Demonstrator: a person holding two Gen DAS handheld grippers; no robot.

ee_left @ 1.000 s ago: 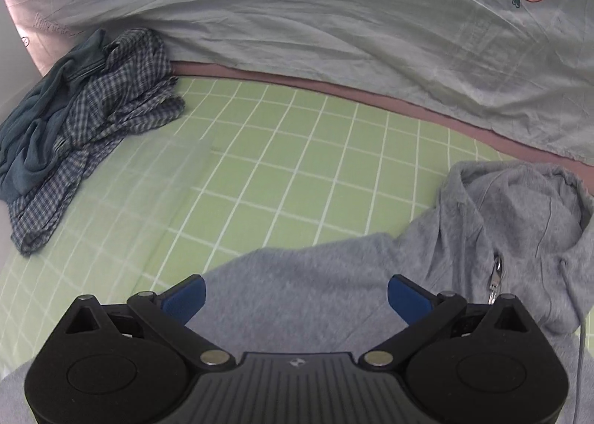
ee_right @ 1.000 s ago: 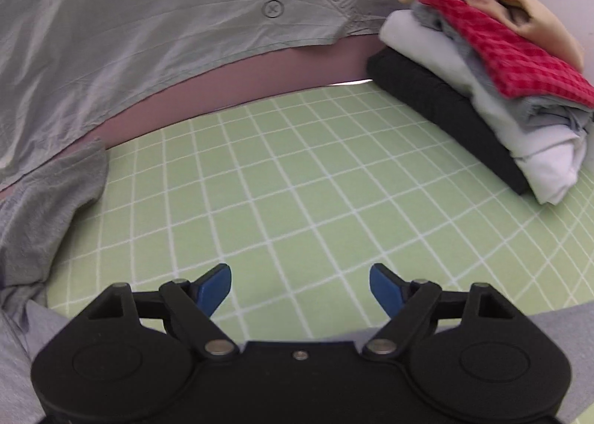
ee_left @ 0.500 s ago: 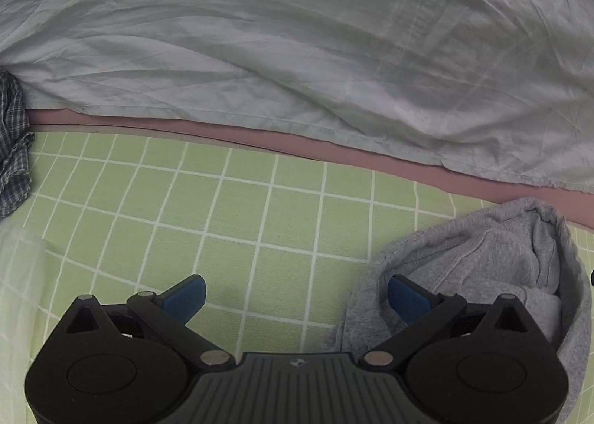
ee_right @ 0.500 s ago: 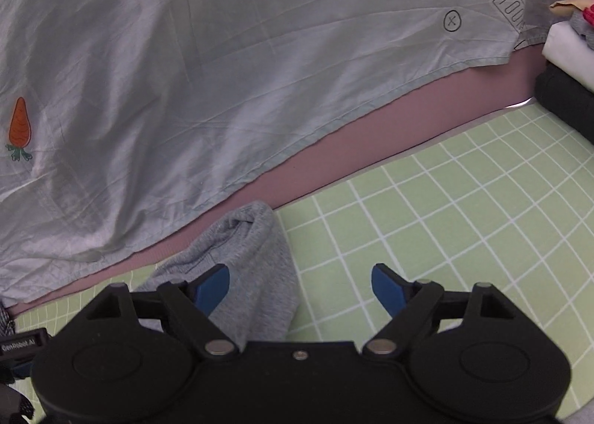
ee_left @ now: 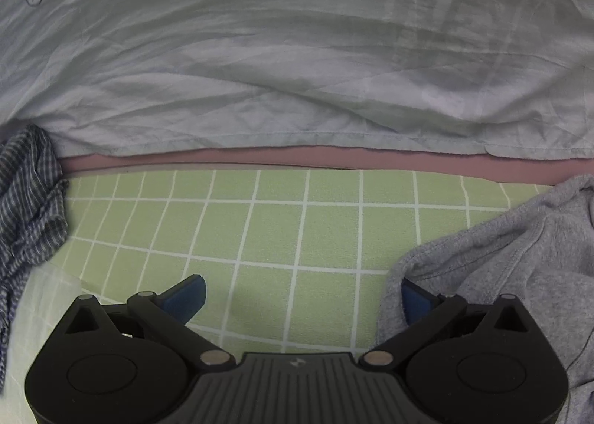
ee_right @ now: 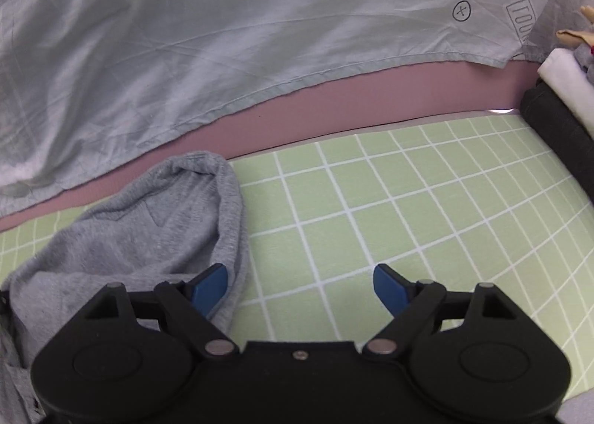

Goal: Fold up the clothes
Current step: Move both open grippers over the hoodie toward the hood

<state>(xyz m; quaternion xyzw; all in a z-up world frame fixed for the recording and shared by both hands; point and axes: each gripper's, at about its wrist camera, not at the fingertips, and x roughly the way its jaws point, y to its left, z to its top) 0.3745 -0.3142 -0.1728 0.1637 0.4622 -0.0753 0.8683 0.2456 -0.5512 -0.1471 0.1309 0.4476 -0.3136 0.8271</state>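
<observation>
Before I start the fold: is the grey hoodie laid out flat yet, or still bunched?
Still bunched. The grey hoodie lies rumpled on the green grid mat, its hood humped up, creases throughout; no neat fold shows.

Both wrist cameras look steeply down, close over the green grid mat [ee_left: 282, 223] [ee_right: 408, 201], facing the pale sheet [ee_left: 297, 53] [ee_right: 185, 34] beyond it; both catch the grey hoodie [ee_left: 519, 257] [ee_right: 141, 223].

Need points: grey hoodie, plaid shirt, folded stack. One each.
grey hoodie [ee_right: 156, 223]: right wrist view, on the hood fabric.
plaid shirt [ee_left: 29, 209]: left wrist view, on the crumpled checked cloth at left edge.
folded stack [ee_right: 557, 120]: right wrist view, on the black bottom garment.
</observation>
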